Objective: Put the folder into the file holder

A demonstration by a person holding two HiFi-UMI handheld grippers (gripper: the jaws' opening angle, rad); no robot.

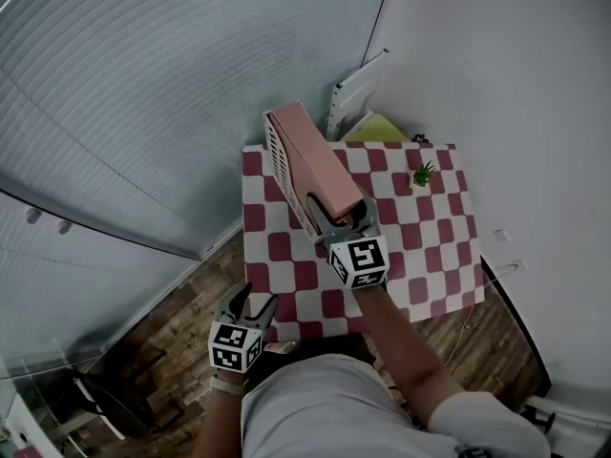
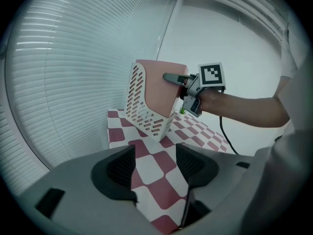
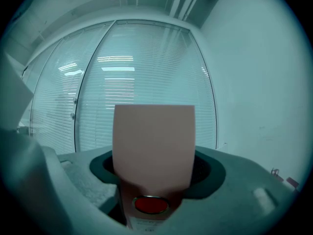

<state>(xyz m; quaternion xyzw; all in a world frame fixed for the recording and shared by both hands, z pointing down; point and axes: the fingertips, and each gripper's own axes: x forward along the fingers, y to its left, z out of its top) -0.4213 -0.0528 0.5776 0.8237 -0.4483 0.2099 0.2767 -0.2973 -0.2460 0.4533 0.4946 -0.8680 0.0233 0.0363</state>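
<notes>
A pink folder (image 1: 320, 165) stands tilted inside the white perforated file holder (image 1: 275, 153) on the red-and-white checked table (image 1: 420, 246). My right gripper (image 1: 339, 214) straddles the folder's near upper end. In the right gripper view the folder (image 3: 154, 141) fills the gap of the right gripper (image 3: 155, 168), and the pads stand apart at its sides without visibly pressing. From the left gripper view I see the holder (image 2: 142, 109), the folder (image 2: 159, 89) and the right gripper (image 2: 178, 80) at its top. My left gripper (image 1: 250, 305) hangs off the table's near-left corner, open and empty (image 2: 155, 165).
A small green plant (image 1: 422, 173) sits at the table's far right. White boards (image 1: 358, 92) and a yellow-green sheet (image 1: 377, 127) lean behind the table. Window blinds run along the left, a white wall on the right. A cable (image 1: 498, 277) hangs by the table's right edge.
</notes>
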